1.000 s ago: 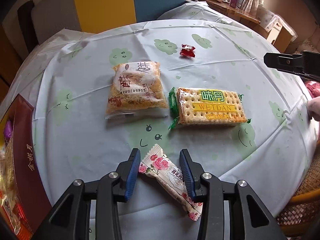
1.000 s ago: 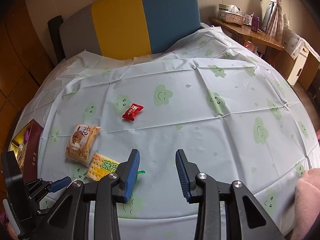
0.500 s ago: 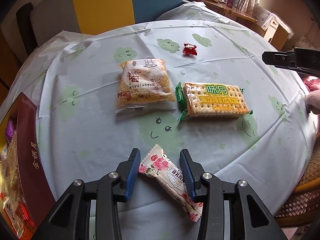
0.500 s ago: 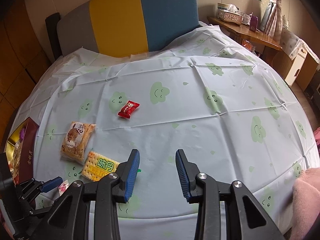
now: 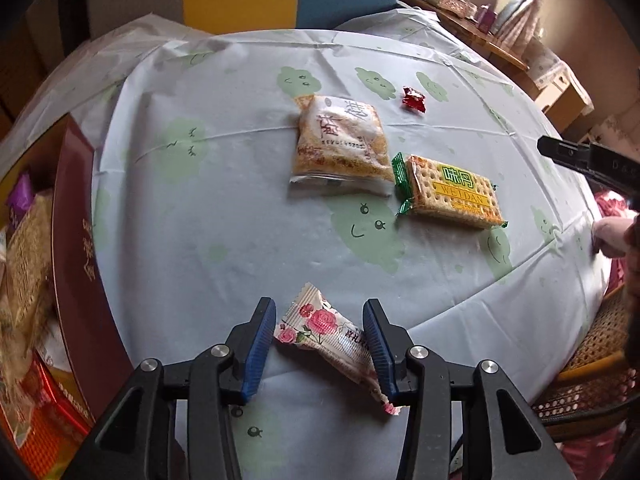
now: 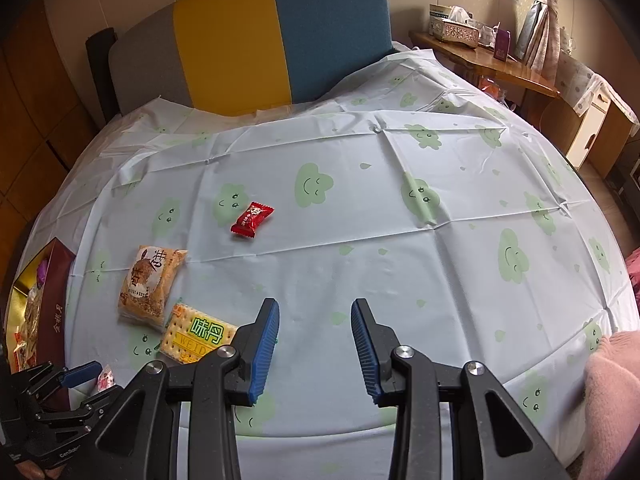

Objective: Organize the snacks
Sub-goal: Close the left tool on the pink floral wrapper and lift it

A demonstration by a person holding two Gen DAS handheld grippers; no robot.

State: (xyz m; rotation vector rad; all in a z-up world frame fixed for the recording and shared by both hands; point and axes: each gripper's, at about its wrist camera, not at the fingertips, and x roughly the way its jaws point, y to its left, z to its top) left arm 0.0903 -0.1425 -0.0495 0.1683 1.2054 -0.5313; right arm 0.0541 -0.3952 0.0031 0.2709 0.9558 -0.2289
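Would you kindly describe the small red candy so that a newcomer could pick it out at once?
Start from the table's cloud-print cloth, with three snacks clustered at its left side. The red candy lies alone, farther from the camera than the crumbly orange packet and the cracker pack. It is by far the smallest, and the only glossy red twist-end wrapper.

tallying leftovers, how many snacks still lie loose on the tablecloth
4: rose packet between the left tongs, floss cake, crackers beside it, red candy farthest.

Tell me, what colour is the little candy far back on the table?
Red candy, clearest in the right wrist view.
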